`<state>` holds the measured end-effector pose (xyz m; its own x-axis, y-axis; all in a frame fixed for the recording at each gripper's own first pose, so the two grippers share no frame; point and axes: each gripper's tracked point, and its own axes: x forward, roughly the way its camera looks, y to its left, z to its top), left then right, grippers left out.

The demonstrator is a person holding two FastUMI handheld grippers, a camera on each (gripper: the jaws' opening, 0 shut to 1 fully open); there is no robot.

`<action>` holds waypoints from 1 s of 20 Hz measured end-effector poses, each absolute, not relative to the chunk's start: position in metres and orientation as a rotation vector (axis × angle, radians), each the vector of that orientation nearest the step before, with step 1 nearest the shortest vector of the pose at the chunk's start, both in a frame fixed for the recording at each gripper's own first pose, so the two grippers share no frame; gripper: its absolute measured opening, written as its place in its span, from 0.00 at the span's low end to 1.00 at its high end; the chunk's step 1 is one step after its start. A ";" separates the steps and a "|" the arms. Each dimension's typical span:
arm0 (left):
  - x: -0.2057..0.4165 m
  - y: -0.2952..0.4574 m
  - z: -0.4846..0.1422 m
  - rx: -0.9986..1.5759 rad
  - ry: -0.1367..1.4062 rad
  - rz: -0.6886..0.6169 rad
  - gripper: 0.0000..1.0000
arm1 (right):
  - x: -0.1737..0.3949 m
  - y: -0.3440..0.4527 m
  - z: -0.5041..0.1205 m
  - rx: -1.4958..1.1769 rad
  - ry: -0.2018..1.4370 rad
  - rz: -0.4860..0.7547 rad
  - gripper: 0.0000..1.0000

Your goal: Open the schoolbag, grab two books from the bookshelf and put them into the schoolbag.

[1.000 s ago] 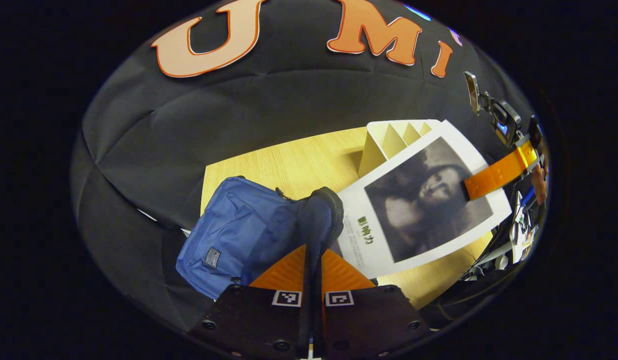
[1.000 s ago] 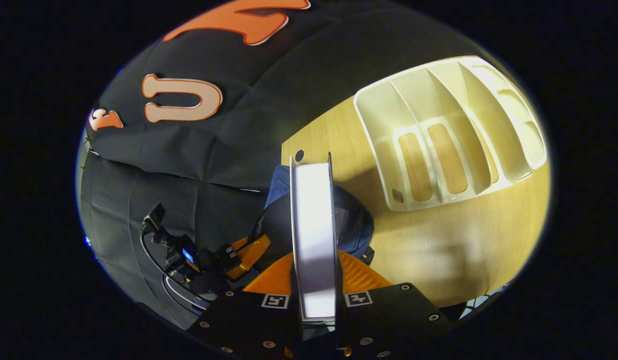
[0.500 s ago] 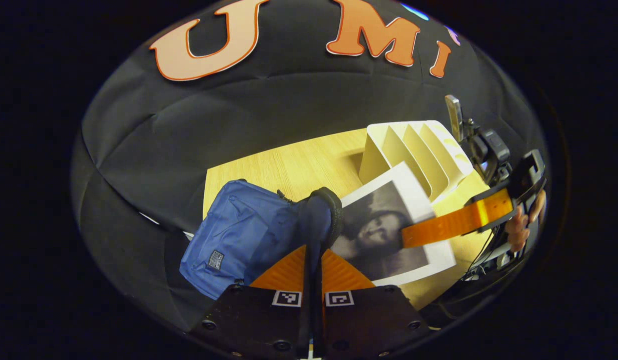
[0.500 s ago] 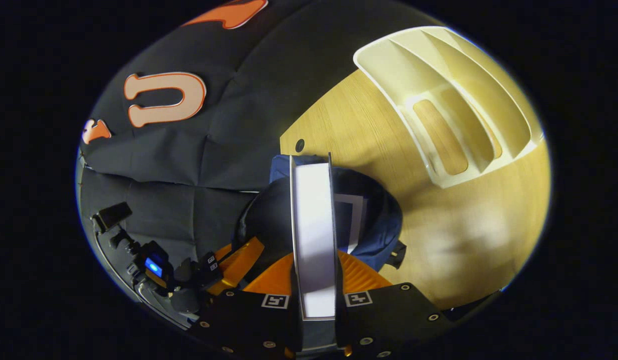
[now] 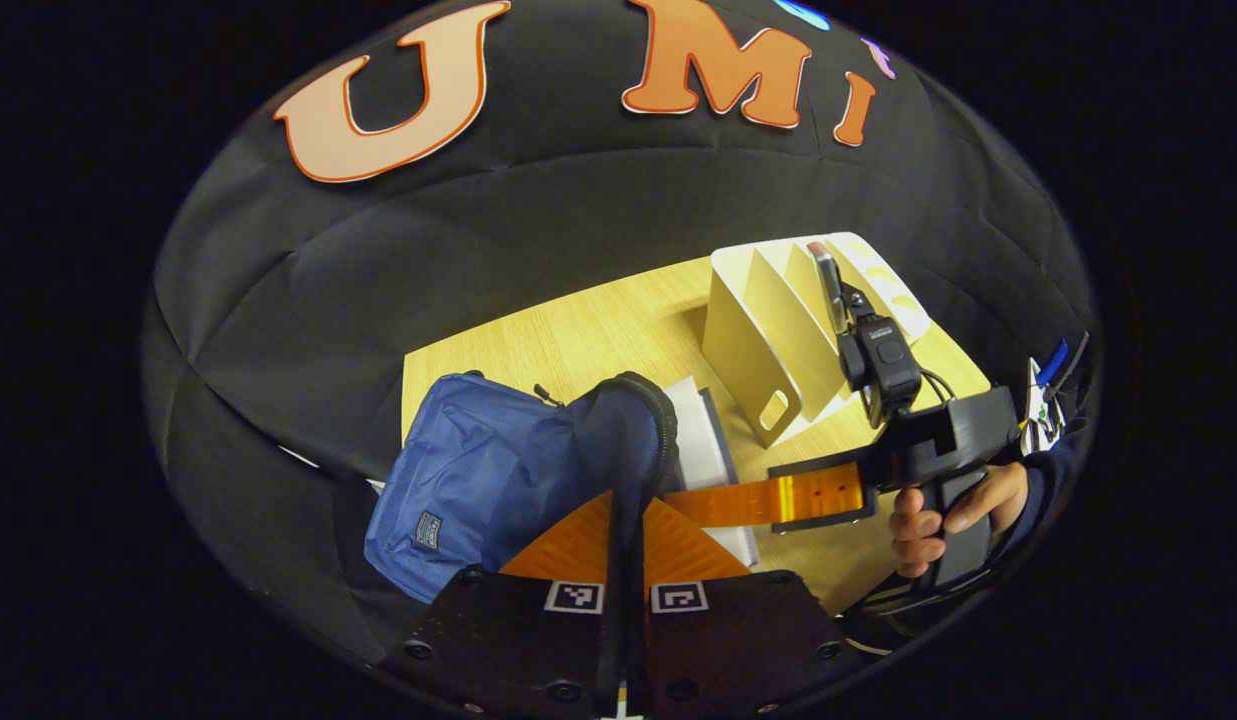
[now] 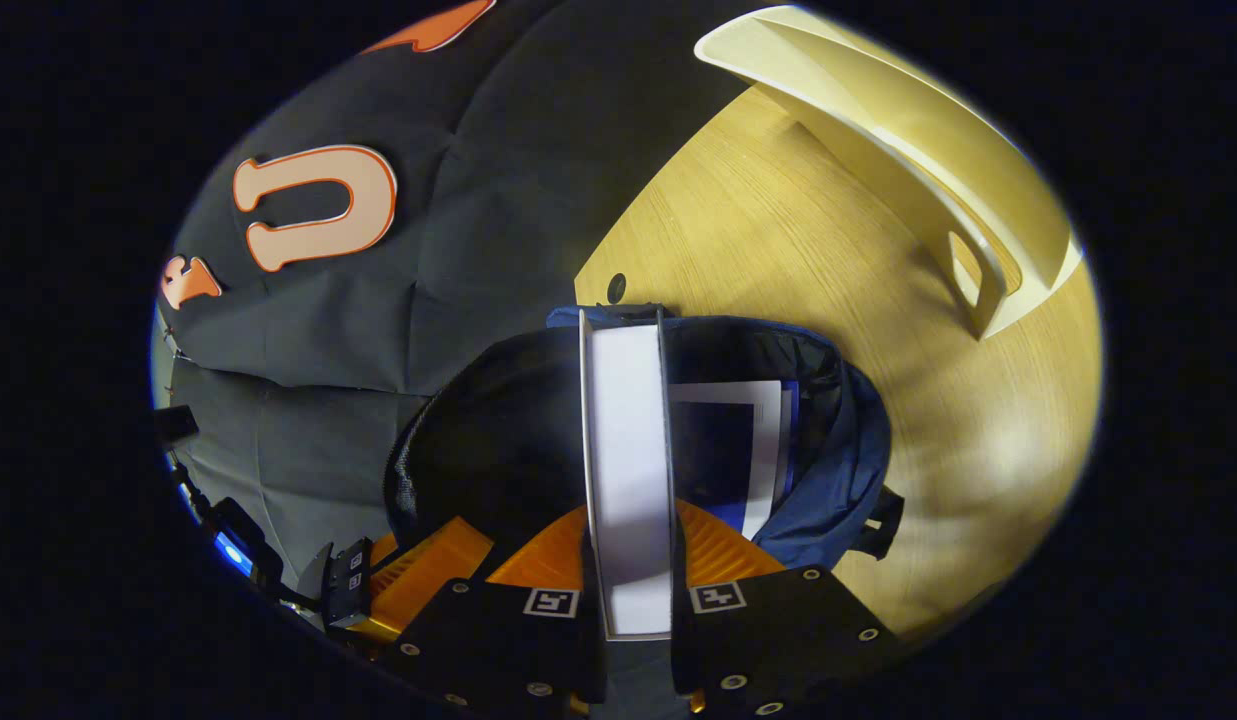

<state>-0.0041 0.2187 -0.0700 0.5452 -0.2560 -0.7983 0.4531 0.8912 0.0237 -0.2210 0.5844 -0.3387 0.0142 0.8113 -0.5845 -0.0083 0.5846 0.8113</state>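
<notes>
The blue schoolbag (image 5: pixel 478 480) lies on the wooden table (image 5: pixel 578 340). My left gripper (image 5: pixel 628 500) is shut on the dark rim of the bag's mouth (image 5: pixel 643 420) and holds it up. My right gripper (image 6: pixel 628 510) is shut on a white book (image 6: pixel 626 450), seen edge-on, whose far end dips into the open bag (image 6: pixel 518 440). Another book (image 6: pixel 743 440) lies inside the bag. In the left gripper view the right gripper (image 5: pixel 683 497), held by a hand (image 5: pixel 928 520), reaches to the bag with the book's white edge (image 5: pixel 708 450) beside the rim.
The cream bookshelf (image 5: pixel 778 330) with its upright dividers stands on the table behind and right of the bag; it is also the bookshelf (image 6: pixel 928 200) at the upper right of the right gripper view. The left gripper (image 6: pixel 438 550) sits at the bag's near left side.
My right gripper has carried the book down and leftward from beside the bookshelf into the bag's mouth, turning it edge-on. The left gripper kept holding the rim.
</notes>
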 end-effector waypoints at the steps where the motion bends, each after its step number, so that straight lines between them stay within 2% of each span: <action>1: -0.003 0.218 -0.069 0.246 0.900 -0.429 0.03 | -0.222 0.587 -0.340 0.746 1.422 0.739 0.26; 3: -0.005 0.215 -0.068 0.246 0.903 -0.440 0.03 | -0.224 0.593 -0.347 0.756 1.428 0.747 0.27; 4: -0.004 0.215 -0.069 0.243 0.901 -0.445 0.00 | -0.225 0.597 -0.350 0.761 1.427 0.749 0.27; 5: -0.006 0.213 -0.069 0.240 0.905 -0.456 0.03 | -0.226 0.601 -0.354 0.762 1.425 0.754 0.27; 15: -0.009 0.212 -0.064 0.229 0.903 -0.471 0.03 | -0.236 0.633 -0.373 0.766 1.435 0.777 0.28; 18: -0.006 0.222 -0.069 0.220 0.911 -0.443 0.03 | -0.237 0.617 -0.391 0.620 1.463 0.713 0.38; 19: -0.006 0.224 -0.071 0.211 0.917 -0.434 0.03 | -0.236 0.613 -0.389 0.603 1.459 0.725 0.33; 20: -0.006 0.225 -0.071 0.203 0.913 -0.430 0.03 | -0.234 0.612 -0.387 0.593 1.466 0.727 0.36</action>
